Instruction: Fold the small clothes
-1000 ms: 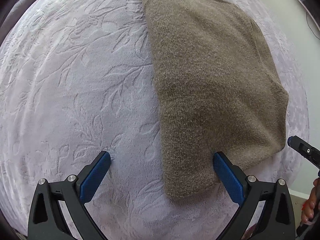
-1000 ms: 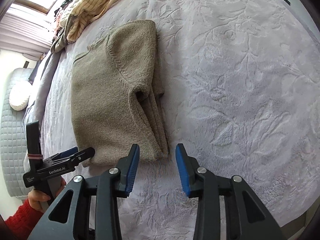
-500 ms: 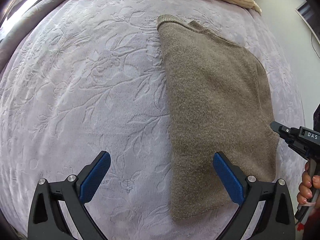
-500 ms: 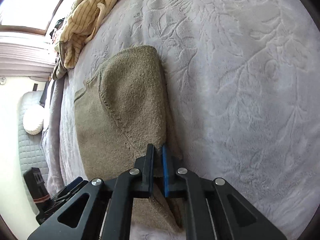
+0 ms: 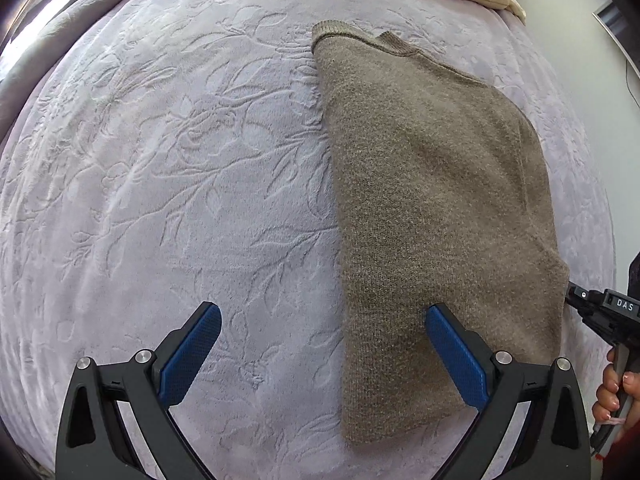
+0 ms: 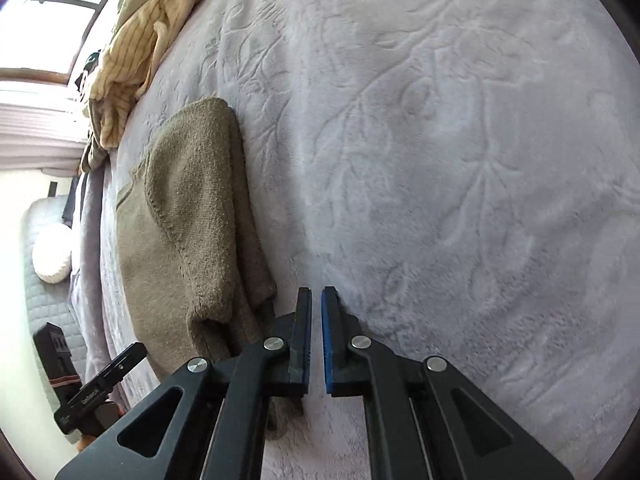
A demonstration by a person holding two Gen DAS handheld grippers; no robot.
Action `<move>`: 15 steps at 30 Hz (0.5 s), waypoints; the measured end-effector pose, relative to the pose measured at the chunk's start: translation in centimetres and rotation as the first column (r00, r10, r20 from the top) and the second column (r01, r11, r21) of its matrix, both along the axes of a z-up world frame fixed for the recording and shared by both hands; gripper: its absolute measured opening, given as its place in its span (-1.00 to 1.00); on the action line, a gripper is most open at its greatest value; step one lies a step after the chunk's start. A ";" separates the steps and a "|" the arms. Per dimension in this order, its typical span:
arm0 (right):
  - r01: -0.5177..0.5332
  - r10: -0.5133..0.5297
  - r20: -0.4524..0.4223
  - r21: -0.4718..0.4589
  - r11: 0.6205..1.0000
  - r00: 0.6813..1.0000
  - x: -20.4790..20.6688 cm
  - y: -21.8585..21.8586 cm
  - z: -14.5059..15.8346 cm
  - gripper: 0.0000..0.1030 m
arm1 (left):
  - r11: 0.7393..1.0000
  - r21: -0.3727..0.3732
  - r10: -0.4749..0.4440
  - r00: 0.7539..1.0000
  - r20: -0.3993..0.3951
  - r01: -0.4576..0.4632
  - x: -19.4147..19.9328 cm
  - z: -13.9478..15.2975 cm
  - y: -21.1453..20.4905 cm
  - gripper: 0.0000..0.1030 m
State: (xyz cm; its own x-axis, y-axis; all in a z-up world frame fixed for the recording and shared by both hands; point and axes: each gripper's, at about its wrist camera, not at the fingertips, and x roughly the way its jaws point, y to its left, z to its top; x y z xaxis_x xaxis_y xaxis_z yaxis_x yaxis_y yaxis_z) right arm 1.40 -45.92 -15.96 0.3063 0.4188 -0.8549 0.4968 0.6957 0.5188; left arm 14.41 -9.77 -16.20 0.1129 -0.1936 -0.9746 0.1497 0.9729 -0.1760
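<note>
Sweater point(image 5: 432, 208), olive-brown knit, folded lengthwise, lies flat on the bed point(image 5: 180, 168), which wears a pale lilac embossed cover. From the left wrist view we note the left claw point(image 5: 320, 354) spread wide: its left pad sits over bare cover, its right pad over the sweater's near part, so the garment's long left edge runs between the two pads. The right claw point(image 5: 600, 312) shows at the sweater's right edge, a hand below it.

Right wrist view: right claw point(image 6: 316, 340) nearly together, a narrow gap between the blue pads, and we see no cloth in that gap. The sweater point(image 6: 188, 220) lies just left of it, its bunched near corner against the left finger. Striped cream garments point(image 6: 132, 52) heap at the far end of the bed point(image 6: 460, 160). No containers seen.
</note>
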 end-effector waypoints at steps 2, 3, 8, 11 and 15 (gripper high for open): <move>0.015 -0.015 0.000 0.015 1.000 1.000 -0.5 -0.5 0.0 -0.89 | 1.000 0.001 -0.002 1.000 0.002 0.002 0.2 0.0 -0.1 1.00; 0.017 -0.017 0.000 0.018 1.000 1.000 -0.7 -0.4 0.0 -0.89 | 1.000 0.002 -0.005 1.000 0.003 0.005 0.1 0.1 -0.1 1.00; 0.005 -0.005 0.005 0.029 1.000 1.000 -0.9 0.1 0.3 -0.38 | 1.000 0.011 -0.027 1.000 0.010 0.027 0.7 0.1 -1.0 1.00; -0.007 0.006 0.021 0.035 0.999 1.000 -0.3 0.6 0.6 -0.10 | 1.000 0.004 -0.021 1.000 0.002 0.021 1.0 0.0 -0.8 1.00; -0.025 0.024 0.020 0.029 0.999 1.000 0.5 1.1 0.6 -0.09 | 1.000 -0.009 -0.011 1.000 -0.010 0.010 1.0 -0.3 -0.8 1.00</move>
State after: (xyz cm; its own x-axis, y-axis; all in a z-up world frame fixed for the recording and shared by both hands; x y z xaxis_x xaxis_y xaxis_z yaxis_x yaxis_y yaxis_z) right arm 1.87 -44.80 -15.36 0.3118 0.4513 -0.8361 0.4694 0.6919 0.5485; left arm 15.38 -10.58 -16.53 0.1010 -0.2036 -0.9738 0.1582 0.9697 -0.1863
